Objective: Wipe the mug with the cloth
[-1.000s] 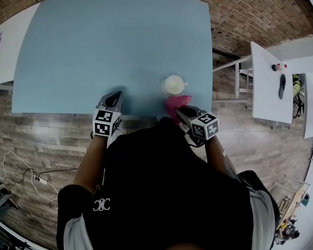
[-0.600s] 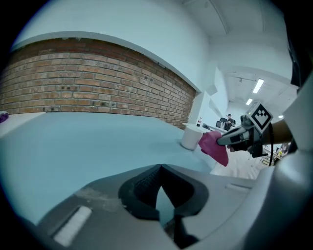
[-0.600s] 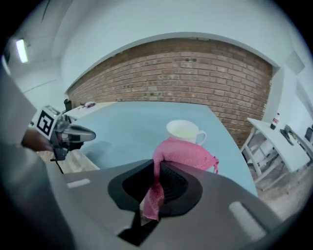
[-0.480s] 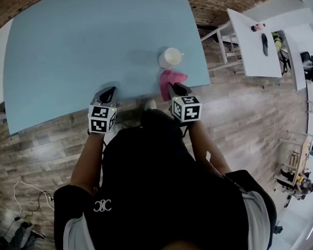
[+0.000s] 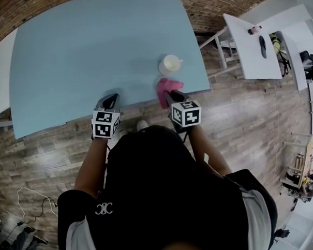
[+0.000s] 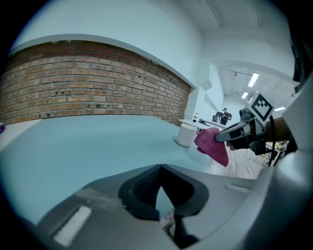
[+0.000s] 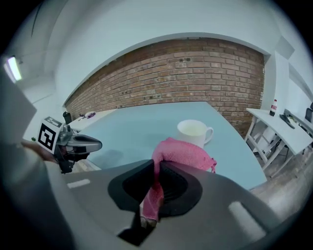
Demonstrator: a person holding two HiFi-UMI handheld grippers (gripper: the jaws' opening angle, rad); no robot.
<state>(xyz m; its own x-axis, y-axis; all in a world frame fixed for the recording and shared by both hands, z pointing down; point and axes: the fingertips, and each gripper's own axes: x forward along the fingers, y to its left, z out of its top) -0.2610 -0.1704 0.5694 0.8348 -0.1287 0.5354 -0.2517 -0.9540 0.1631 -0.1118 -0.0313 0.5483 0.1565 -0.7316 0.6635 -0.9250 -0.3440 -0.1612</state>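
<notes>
A white mug (image 5: 170, 64) (image 7: 194, 132) (image 6: 187, 135) stands upright near the right front corner of the light blue table (image 5: 91, 52), handle to the right. A pink cloth (image 5: 166, 89) (image 7: 182, 155) (image 6: 212, 144) hangs over the table's front edge just short of the mug, with my right gripper (image 5: 172, 98) (image 7: 155, 191) shut on it. A strip of cloth runs down between its jaws. My left gripper (image 5: 111, 101) (image 6: 157, 191) is shut and empty at the front edge, well left of the mug.
A white side table (image 5: 254, 40) with a small bottle and a dark object stands to the right. A brick wall (image 7: 171, 73) lies beyond the far edge. The wood floor (image 5: 239, 123) is below me. Cables (image 5: 25, 197) lie at the left.
The head view has shifted a little. My right gripper with the pink cloth has edged up toward the mug. My left gripper stays at the front edge.
</notes>
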